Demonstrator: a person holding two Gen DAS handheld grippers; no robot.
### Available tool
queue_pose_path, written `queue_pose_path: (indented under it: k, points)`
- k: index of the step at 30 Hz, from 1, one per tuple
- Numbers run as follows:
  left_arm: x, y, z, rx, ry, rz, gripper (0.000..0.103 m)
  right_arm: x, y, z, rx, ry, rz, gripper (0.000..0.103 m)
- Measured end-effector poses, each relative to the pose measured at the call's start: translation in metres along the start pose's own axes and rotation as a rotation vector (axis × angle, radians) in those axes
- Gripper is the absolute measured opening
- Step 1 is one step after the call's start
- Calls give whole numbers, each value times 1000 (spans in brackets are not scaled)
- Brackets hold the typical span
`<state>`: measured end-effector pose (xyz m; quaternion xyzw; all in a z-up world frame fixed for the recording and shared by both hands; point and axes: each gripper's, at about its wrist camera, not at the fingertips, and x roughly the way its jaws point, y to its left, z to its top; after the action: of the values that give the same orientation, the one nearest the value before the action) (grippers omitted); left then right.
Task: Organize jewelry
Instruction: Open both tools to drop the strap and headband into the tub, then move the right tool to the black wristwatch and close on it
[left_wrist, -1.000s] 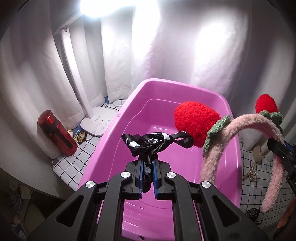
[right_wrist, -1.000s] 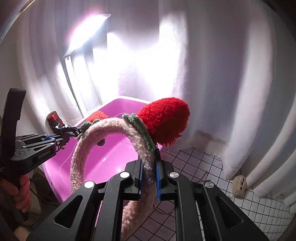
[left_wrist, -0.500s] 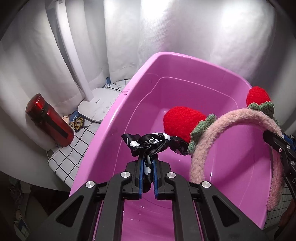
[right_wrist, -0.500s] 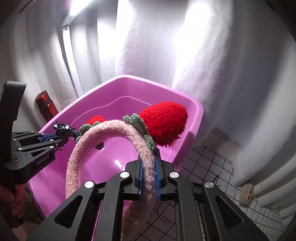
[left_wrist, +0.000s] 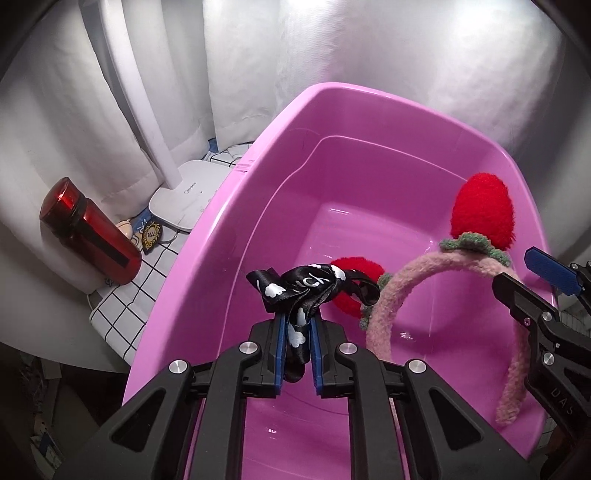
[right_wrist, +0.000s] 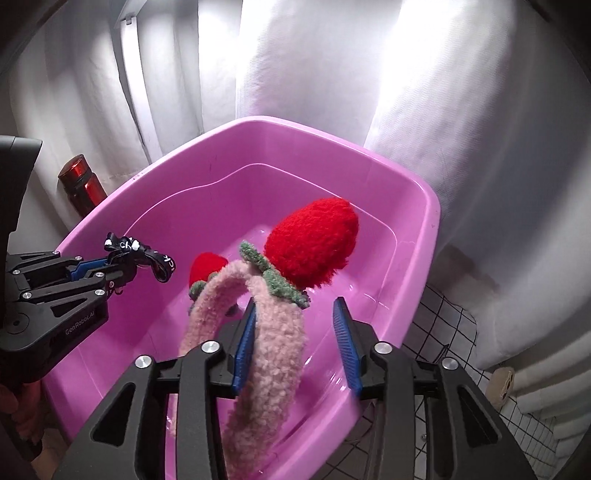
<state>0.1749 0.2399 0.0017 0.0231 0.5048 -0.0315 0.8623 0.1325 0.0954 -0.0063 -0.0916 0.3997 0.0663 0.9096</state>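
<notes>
From the left wrist camera, the left gripper (left_wrist: 297, 354) is pinched nearly closed on a black satin hair tie (left_wrist: 306, 291) with white cloud prints, its blue pads pressing the ribbon from both sides. The knot and loops poke up above the fingertips, over the near edge of the pink tub (left_wrist: 258, 166). To the right, a fuzzy pink headband (left_wrist: 436, 273) arches inside the tub, one red strawberry ear (left_wrist: 482, 216) on top with a green leafy collar, the second ear (left_wrist: 354, 291) lower, partly behind the hair tie. The right gripper (left_wrist: 532, 284) comes in from the right edge, one blue pad showing. A red bottle (left_wrist: 88, 232) leans against the white curtain (left_wrist: 369, 44) at left, beside a white lamp base (left_wrist: 184, 195), on a white cloth with a black grid (left_wrist: 122, 306).

Over to the right wrist camera: the right gripper (right_wrist: 295, 343) is spread wide. The headband (right_wrist: 273, 354) runs between the pads, resting against the left one and well clear of the right one. Its near strawberry ear (right_wrist: 314, 243) stands tall above the tub floor, the far one (right_wrist: 207, 267) smaller behind. The left gripper (right_wrist: 118, 271) reaches in from the left, clamped on the hair tie (right_wrist: 144, 254) above the tub's rim (right_wrist: 424, 206). Curtain (right_wrist: 443, 92) folds glow brightly behind, gridded cloth (right_wrist: 443, 332) to the right.
</notes>
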Motion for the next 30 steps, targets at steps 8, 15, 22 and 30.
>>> queue_pose_path:
  k: [8, 15, 22, 30]
  points:
    - [-16, -2, 0, 9, -56, 40, 77, -19, -8, 1, 20, -53, -16, 58]
    - [-23, -7, -4, 16, -57, 64, 87, -38, -23, -8, 86, -89, 3, 59]
    - [-41, -13, -12, -1, -93, 40, 90, -73, -37, -30, 137, -150, 16, 59]
    - [-77, -42, -30, 40, -178, -20, 90, -113, -62, -72, 238, -202, 17, 59]
